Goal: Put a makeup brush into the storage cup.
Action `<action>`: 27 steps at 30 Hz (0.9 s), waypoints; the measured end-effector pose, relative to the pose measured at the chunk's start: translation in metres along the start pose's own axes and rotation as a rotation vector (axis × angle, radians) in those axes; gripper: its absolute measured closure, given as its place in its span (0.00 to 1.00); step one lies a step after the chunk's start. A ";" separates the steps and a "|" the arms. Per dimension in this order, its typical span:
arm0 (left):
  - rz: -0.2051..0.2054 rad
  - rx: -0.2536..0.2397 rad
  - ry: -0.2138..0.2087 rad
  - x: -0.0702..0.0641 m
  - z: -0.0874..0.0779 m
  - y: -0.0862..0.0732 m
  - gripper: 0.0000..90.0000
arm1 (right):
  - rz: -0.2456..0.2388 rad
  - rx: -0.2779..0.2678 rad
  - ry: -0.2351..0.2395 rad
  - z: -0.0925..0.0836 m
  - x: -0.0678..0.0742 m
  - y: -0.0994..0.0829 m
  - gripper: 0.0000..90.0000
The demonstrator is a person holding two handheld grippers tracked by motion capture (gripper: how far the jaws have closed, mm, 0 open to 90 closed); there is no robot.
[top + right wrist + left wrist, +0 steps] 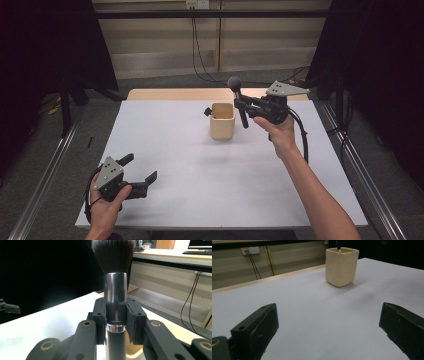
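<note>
Currently: right gripper (243,106) fingers clamped on makeup brush (238,100) at its metal ferrule, held upright just right of beige cup (222,121), above desk (200,170). Left gripper (139,170) fingers wide apart, empty, well left of cup.

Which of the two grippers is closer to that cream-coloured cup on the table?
The right. The right gripper holds a brush just beside the cup; the left gripper sits far off at the table's near edge.

Lab recording bay, white table (200,170) between black curtains (380,60), floor rails (45,175), wall sockets (196,4)
</note>
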State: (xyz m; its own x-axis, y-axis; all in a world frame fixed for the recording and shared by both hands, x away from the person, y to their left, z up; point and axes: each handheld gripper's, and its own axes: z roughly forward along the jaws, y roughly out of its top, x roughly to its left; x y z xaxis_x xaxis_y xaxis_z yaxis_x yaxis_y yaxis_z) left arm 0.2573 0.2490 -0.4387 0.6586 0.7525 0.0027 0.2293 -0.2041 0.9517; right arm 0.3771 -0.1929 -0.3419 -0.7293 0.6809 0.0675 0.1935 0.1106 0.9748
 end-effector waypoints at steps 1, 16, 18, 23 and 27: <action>0.001 0.000 0.001 0.000 0.000 0.000 0.03 | 0.001 -0.001 -0.001 0.002 0.000 0.001 0.81; 0.006 -0.002 -0.008 0.000 0.000 0.000 0.03 | 0.026 -0.023 -0.066 0.027 -0.006 0.015 0.81; 0.007 -0.002 -0.006 0.000 0.000 0.000 0.03 | 0.035 -0.020 -0.074 0.031 -0.007 0.014 0.81; 0.005 -0.002 0.001 0.001 -0.001 0.000 0.03 | 0.044 -0.016 -0.090 0.041 -0.009 0.011 0.80; 0.005 -0.003 0.000 0.001 -0.001 0.000 0.03 | 0.052 -0.023 -0.102 0.050 -0.011 0.010 0.80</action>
State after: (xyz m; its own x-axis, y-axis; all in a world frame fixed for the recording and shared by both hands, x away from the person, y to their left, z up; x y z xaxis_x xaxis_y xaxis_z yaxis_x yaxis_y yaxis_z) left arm 0.2571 0.2507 -0.4384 0.6595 0.7517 0.0075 0.2239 -0.2059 0.9526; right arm 0.4193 -0.1631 -0.3430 -0.6479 0.7555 0.0976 0.2139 0.0574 0.9752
